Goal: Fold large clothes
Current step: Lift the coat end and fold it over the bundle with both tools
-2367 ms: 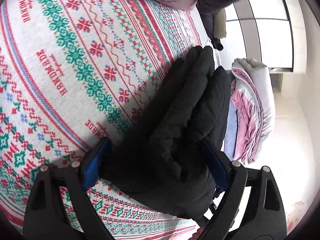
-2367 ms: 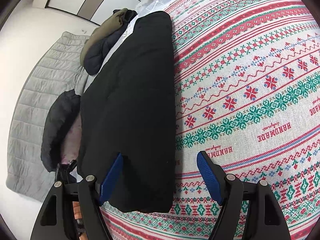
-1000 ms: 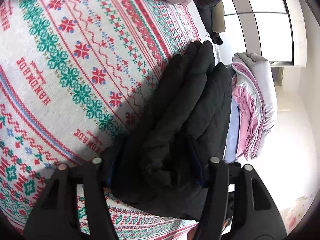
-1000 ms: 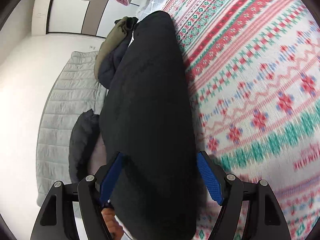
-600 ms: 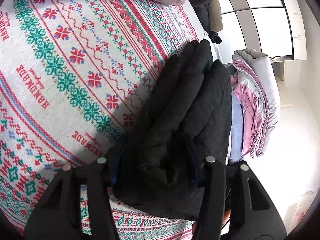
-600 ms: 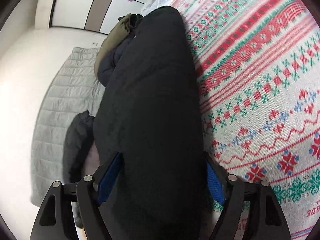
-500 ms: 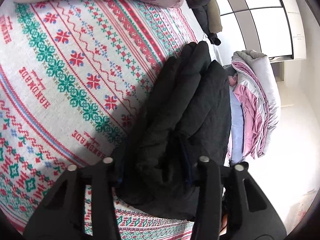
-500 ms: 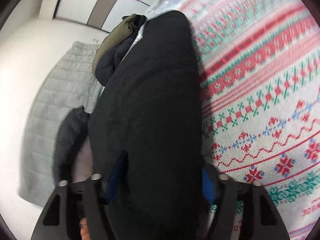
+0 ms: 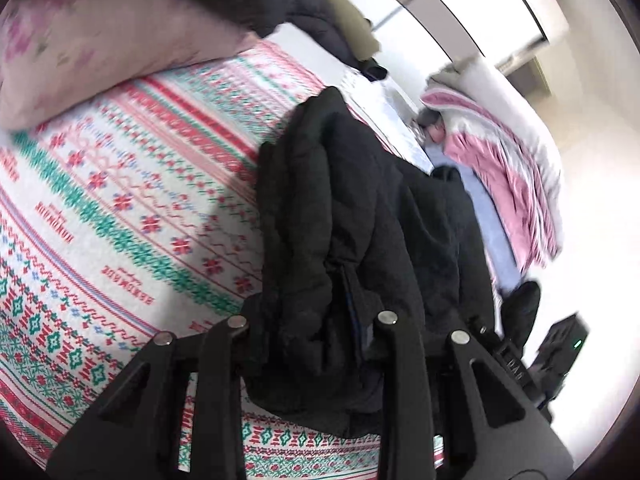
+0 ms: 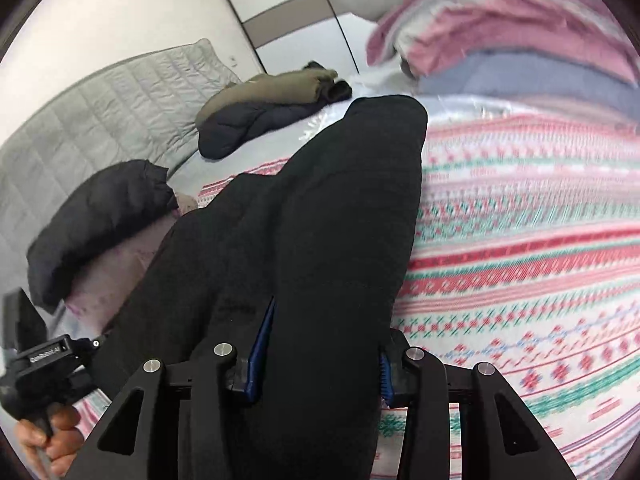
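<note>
A folded black padded jacket (image 9: 340, 200) hangs lifted above the red, green and white patterned bed cover (image 9: 120, 220). My left gripper (image 9: 312, 320) grips one bunched end of it, and the fabric fills the gap between the jaws as they close. In the right wrist view the same jacket (image 10: 320, 220) runs away from my right gripper (image 10: 320, 360). Its blue pads (image 10: 260, 344) press on the other end while the jaws close. The far end still touches the bed. The left gripper's body (image 10: 44, 364) and a hand (image 10: 52, 444) show at the lower left.
A pink pillow (image 9: 100, 40) lies at the bed's head. A stack of folded pink and grey quilts (image 9: 500, 160) sits at the far edge. Olive and dark jackets (image 10: 272, 100) and another black jacket (image 10: 100, 216) lie by a grey quilted headboard (image 10: 100, 112).
Both grippers have closed on the ends of the black jacket, risen and rolled. The jacket has come up off the cover with them, and more of the room now shows.
</note>
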